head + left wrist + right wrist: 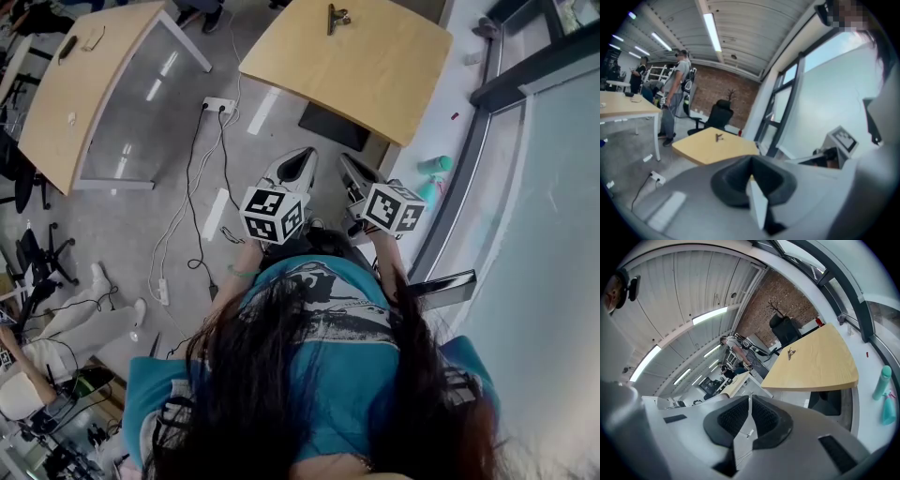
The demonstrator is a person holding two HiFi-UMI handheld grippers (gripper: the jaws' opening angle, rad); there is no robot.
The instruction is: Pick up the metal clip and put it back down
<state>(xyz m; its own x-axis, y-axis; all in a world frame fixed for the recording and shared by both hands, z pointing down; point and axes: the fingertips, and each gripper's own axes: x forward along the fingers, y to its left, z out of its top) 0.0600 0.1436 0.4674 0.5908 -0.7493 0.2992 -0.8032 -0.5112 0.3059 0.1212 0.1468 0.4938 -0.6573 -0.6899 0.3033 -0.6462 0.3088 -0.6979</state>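
- While the person stands back from the wooden table (375, 80), both tools are held up close to the chest, well apart from the table.
- The left gripper (294, 167) points toward the table. In its own view, its dark pads (736, 185) sit together with nothing between them.
- The right gripper (354, 174) is just beside the left one. In its own view, its ribbed pads (765, 418) meet along a thin line, closed on nothing.
- The metal clip (337, 17) lies on the tabletop near the far edge, untouched and far from both grippers. It also shows as a small dark shape in the left gripper view (718, 137) and the right gripper view (790, 353).
- A second table (70, 89) stands to the left, with a power strip (217, 105) and cables on the grey floor between the two tables.
- Two teal bottles (882, 392) stand on the floor by the window wall on the right.
- A black office chair (717, 116) stands beyond the table, in front of a brick wall.
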